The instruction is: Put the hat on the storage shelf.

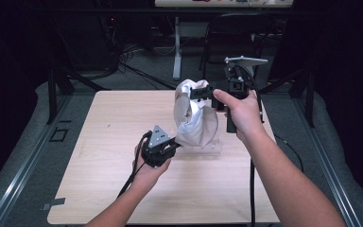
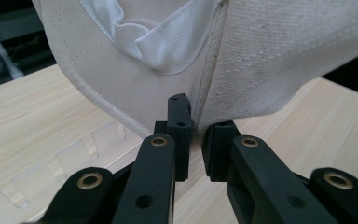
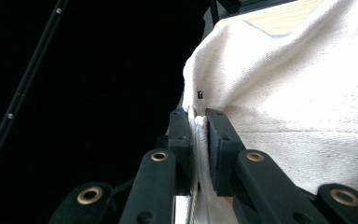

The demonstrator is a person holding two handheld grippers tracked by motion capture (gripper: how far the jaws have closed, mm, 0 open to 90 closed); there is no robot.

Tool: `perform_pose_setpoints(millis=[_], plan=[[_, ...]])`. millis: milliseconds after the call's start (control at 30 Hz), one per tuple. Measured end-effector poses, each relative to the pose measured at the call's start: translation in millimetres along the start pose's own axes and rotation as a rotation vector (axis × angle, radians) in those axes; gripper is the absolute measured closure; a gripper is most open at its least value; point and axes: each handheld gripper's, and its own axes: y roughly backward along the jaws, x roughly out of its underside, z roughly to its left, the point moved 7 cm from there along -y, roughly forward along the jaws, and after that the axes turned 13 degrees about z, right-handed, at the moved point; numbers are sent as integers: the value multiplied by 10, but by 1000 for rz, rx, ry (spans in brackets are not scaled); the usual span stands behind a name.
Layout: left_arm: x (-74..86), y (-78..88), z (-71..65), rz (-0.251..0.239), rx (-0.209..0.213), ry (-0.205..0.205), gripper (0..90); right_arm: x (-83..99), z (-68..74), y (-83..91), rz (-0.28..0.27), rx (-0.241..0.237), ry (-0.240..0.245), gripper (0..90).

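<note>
cloth bag pinched between left claw, right claw

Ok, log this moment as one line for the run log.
left gripper: shut on white cloth lower edge | right gripper: shut on its top, lifted | clear stand beneath

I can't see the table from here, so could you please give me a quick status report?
Left gripper shut on the white cloth bag, low edge. Right gripper shut on its top edge. Bag held up above a clear plastic stand. Nothing in the way.
</note>
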Motion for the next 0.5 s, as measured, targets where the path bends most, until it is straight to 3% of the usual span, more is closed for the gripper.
perform_pose_setpoints(millis=[167, 500], plan=[[-63, 21, 68, -13, 22, 26, 836, 13, -33, -8, -1, -16, -6, 816], [-88, -49, 89, 3, 47, 26, 836, 37, -30, -72, 7, -11, 3, 817]])
